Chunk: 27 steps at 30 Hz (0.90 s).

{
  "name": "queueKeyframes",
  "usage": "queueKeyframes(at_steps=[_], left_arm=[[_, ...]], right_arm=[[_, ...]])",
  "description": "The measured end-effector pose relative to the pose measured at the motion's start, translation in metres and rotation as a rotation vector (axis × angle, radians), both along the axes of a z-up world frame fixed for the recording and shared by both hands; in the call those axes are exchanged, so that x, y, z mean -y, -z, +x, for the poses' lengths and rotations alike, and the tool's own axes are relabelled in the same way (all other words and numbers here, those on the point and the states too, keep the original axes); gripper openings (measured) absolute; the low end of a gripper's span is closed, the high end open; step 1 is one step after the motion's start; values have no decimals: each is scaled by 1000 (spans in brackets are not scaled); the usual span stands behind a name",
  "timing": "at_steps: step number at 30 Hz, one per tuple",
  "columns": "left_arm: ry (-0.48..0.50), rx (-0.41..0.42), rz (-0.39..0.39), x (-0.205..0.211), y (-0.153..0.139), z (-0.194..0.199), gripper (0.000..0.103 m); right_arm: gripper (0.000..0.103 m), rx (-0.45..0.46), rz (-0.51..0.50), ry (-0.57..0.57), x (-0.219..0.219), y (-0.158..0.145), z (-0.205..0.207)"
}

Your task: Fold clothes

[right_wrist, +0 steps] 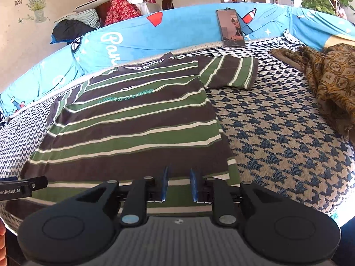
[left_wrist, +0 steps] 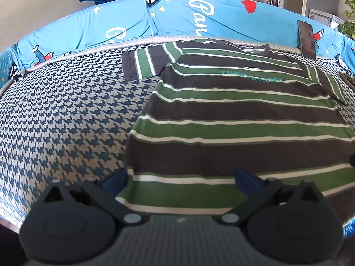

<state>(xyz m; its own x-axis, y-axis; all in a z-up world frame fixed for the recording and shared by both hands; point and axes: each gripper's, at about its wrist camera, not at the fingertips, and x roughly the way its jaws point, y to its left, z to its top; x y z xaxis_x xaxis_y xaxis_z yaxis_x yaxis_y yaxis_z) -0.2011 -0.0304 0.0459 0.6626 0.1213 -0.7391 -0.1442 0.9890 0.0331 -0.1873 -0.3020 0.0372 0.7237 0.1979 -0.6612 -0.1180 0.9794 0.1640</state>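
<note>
Left wrist view: left gripper hangs over the near hem of the shirt, jaws spread wide, nothing pinched; its blue pads stand one at the shirt's left edge, one over the green stripe.
Right wrist view: right gripper sits above the hem near the shirt's right corner, jaws a narrow gap apart, blue pads facing each other with bare cloth showing between them; no fold of fabric is caught.
Shirt: striped brown, green and white, spread flat and face up on the cover, collar toward the far side, hem toward the grippers, both short sleeves out to the sides.
Cover: blue-and-tan houndstooth, under the whole shirt.
Bolster: bright blue with cartoon print, running along the far edge.
Phone: upright, leaning on the bolster, just past the shirt's sleeve.
Cloth: brown patterned, crumpled on the cover, well apart from the shirt on the right.
Left gripper's tip: visible at the left edge of the right wrist view, over the hem.
</note>
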Motion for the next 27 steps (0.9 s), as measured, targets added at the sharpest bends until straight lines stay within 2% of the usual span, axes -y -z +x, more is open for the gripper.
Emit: queueKeyframes(at_steps=[8,11,16,22,27], left_arm=[[100,-13,31,26,5,-11,103],[121,-10,50,35,5,-14,103],[145,-15,32,41,3,-18,103],[189,-12,18,51,0,-24,103],[229,-21,19,63,0,-31,103]], right_arm=[[28,-8,-73,-25,-11,5,-15],[28,-20,-44,-1,-4,4,-19],[28,-64,23,14,13,2,-35],[28,-85,10,-17,20,3,-59],[28,-140,19,-17,25,10,-66]])
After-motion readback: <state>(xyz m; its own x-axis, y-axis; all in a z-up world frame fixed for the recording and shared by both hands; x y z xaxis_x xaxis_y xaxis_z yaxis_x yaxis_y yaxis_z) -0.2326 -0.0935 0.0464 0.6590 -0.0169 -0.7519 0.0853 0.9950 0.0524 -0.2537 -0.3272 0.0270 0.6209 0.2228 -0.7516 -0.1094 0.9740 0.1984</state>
